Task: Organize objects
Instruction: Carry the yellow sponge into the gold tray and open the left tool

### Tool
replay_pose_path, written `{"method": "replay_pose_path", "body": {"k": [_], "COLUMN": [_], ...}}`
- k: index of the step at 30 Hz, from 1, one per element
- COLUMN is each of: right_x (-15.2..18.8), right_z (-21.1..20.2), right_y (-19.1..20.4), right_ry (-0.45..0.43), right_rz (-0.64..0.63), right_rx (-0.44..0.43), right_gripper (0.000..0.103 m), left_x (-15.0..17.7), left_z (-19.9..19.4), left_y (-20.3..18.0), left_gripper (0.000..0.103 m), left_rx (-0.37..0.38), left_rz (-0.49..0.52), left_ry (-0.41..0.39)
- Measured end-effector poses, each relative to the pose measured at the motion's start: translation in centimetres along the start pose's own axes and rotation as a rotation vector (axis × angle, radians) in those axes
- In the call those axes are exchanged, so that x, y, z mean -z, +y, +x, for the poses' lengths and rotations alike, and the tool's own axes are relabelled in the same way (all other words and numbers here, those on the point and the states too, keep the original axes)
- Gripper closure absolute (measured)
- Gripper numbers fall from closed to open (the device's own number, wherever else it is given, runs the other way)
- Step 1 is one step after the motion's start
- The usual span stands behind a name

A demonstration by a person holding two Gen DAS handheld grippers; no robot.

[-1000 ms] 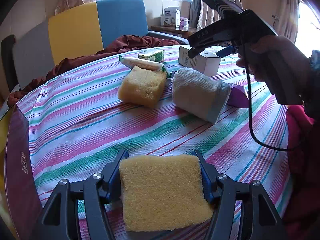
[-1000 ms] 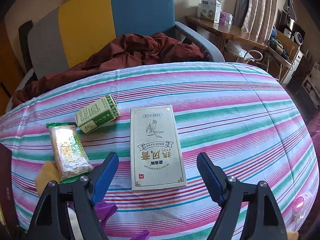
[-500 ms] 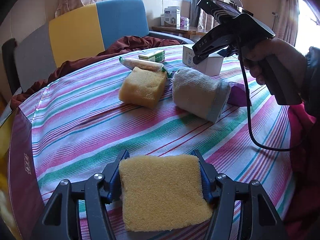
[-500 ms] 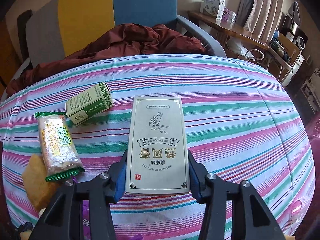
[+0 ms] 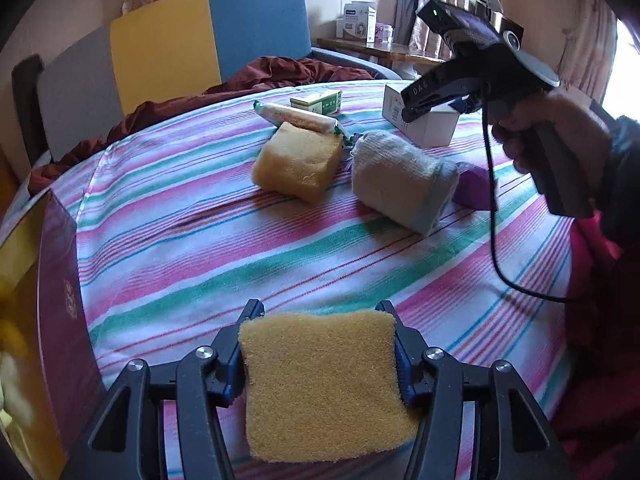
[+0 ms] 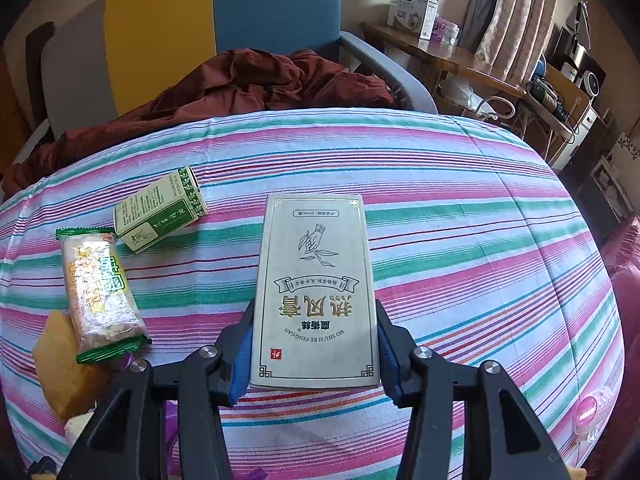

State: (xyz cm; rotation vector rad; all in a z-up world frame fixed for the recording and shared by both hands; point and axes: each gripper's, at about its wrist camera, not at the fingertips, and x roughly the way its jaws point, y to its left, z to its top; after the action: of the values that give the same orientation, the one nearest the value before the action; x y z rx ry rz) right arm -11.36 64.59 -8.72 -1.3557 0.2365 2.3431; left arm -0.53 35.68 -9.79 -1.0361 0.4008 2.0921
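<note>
Comparing with the frame a second back:
Left hand-held gripper (image 5: 320,356): jaws closing, pads pressing the yellow sponge (image 5: 324,384) between them, as before.
Right hand-held gripper (image 6: 314,348): then wide open, now clamped on the white box (image 6: 316,292).
White box: between the fingers, lying on the striped worktop (image 6: 460,220).
Green carton (image 6: 160,214): ahead-left, unmoved.
</note>
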Motion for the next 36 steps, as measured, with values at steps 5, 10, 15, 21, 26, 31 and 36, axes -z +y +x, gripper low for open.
{"method": "replay_pose_path", "body": {"k": [5, 10, 15, 21, 26, 31, 36], "right_x": [0.1, 0.2, 0.3, 0.3, 0.4, 0.3, 0.3], "right_z": [-0.1, -0.3, -0.4, -0.3, -0.4, -0.2, -0.1], "right_y": [0.0, 0.2, 0.6, 0.5, 0.5, 0.6, 0.6], "right_ry": [-0.003, -0.005, -0.01, -0.012, -0.013, -0.016, -0.016], "right_rz": [-0.008, -0.021, -0.04, -0.042, -0.048, -0.054, -0.053], "right_rx": [0.013, 0.028, 0.044, 0.042, 0.043, 0.044, 0.046], "right_gripper": [0.052, 0.052, 0.052, 0.052, 0.052, 0.052, 0.052], "left_x": [-1.4, -2.9, -1.2, 0.0, -0.1, -0.5, -0.7], "left_z": [-6.0, -10.7, -10.5, -7.3, -4.7, -3.3, -4.5], "left_y": [3.2, 12.7, 23.8, 31.1, 34.3, 35.7, 35.7], "left_gripper": [0.045, 0.043, 0.043, 0.043, 0.038, 0.036, 0.017], "left_rx": [0.019, -0.063, -0.235, -0.322, -0.327, -0.353, -0.344], "left_rz": [-0.081, -0.271, -0.453, -0.554, -0.588, -0.587, -0.573], "left_ry": [-0.094, -0.12, -0.028, 0.059, 0.11, 0.131, 0.094]}}
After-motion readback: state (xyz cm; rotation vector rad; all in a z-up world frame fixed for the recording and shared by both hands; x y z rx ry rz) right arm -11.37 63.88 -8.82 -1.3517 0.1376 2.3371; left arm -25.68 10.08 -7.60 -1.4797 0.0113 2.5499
